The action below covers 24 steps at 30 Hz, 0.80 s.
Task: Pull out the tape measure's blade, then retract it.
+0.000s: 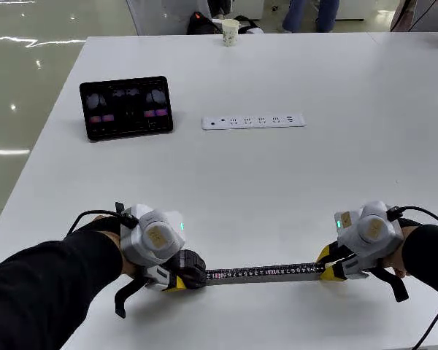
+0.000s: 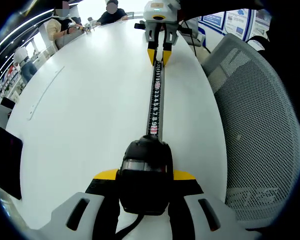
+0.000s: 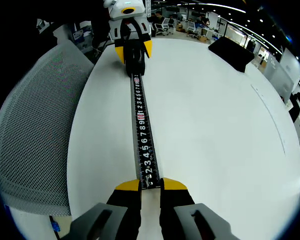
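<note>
Occlusion, left: the flanks of the tape measure case [image 2: 145, 170] sit behind the yellow pads of my left claw [image 1: 177, 281], and any label on it is too dark to read
Occlusion, right: the end hook of the blade [image 3: 141, 125] is buried between the tips of my right claw [image 3: 150, 186], so I cannot make it out
Cut off: my black sleeves [image 1: 44, 292] run out of the head view at both lower corners
Blur: the blade's numerals are legible in both gripper views but only specks in the head view
Materials: the case is matte black with rounded corners and a paler panel on top; the blade is a flat dark strip with white numerals, some marked in red; both claws have white shells, black fingers and yellow tips; the table [image 1: 277, 189] is smooth matte white
Left claw: clenched on the case, a pad pressed to each side, near the table's front edge
Blade: pulled out, straight, lying along the table from the case's mouth to my right claw
Right claw: pinched tight on the blade's free end, low over the table
Further back: dark tablet [image 1: 126, 106] propped at the left, white power strip [image 1: 253, 121] to its right, paper cup [image 1: 231, 31] at the far edge
Beside the table: grey mesh chair [image 2: 260, 125], seen in both gripper views
</note>
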Each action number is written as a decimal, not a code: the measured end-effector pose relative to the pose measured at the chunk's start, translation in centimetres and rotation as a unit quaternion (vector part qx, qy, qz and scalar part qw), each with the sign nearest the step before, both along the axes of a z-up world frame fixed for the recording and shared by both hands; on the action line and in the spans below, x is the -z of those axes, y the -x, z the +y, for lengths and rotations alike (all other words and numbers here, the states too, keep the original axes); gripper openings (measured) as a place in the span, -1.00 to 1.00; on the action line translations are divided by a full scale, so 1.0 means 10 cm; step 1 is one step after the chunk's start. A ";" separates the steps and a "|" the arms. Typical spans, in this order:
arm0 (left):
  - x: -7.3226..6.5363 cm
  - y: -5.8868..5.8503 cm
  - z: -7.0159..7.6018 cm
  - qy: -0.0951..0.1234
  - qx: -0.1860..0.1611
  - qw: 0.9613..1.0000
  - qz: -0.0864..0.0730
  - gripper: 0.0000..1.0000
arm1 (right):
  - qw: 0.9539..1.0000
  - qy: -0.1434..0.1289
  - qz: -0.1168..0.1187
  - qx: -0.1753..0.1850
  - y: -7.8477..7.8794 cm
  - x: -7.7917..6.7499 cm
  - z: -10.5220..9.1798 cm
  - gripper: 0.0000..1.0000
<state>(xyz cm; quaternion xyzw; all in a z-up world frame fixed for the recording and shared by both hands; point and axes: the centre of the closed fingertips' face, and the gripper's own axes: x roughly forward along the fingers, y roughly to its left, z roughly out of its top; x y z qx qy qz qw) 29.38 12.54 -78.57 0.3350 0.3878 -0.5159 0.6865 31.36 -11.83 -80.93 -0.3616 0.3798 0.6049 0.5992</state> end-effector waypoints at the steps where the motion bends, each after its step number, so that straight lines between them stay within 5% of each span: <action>1: 0.00 0.00 0.00 0.000 0.000 1.000 0.000 -0.38 | 1.000 0.000 0.001 0.001 0.00 0.00 0.00 -0.80; 24: 0.00 0.00 0.00 0.002 -0.006 1.000 -0.001 -0.38 | 1.000 0.007 0.007 0.002 -0.02 -0.01 -0.12 -0.80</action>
